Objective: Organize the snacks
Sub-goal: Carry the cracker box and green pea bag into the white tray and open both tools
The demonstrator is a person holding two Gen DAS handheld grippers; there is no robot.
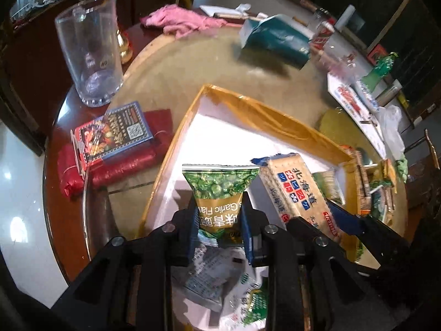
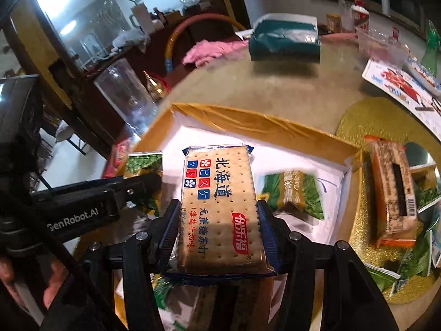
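Stock in hand: your left gripper (image 1: 220,220) has its jaws clamped on a green garlic pea packet (image 1: 219,193), held over the white floor of the gold-rimmed box (image 1: 264,110), and your right gripper (image 2: 216,234) has its jaws clamped on a soda cracker pack (image 2: 219,207) at 3 o'clock of the peas, over the same box. A second pea packet (image 2: 292,190) lies inside the box; outside it, a brown snack bar (image 2: 391,190) sits at 3 o'clock, a clear glass tumbler (image 1: 88,49) at 10 o'clock, a teal tissue pack (image 1: 275,38) at 12 o'clock.
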